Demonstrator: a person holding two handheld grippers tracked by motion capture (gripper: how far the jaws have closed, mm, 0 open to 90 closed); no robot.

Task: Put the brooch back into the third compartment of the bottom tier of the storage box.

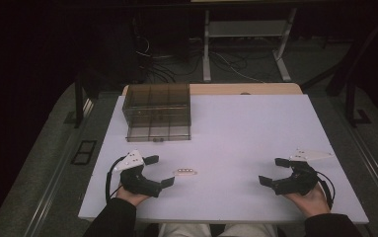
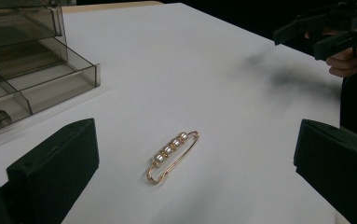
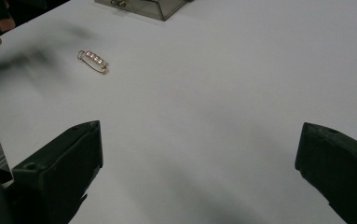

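A gold pin with a row of small pearls (image 1: 185,172) lies flat on the white table (image 1: 236,133), just right of my left gripper (image 1: 160,171). In the left gripper view the pearl pin (image 2: 173,155) rests ahead of the wide-apart jaws, with nothing between them. My right gripper (image 1: 273,171) stands open near the table's right front, held by a hand, and its jaws are empty. From the right gripper view the pearl pin (image 3: 92,60) lies far off at the upper left. A smoky clear drawer box (image 1: 158,111) stands at the back left, its bottom drawer pulled out.
In the left gripper view the drawer box (image 2: 31,70) sits at the upper left and the other gripper (image 2: 330,29) at the upper right. Dark floor, cables and a white table frame (image 1: 245,44) lie beyond the table's far edge.
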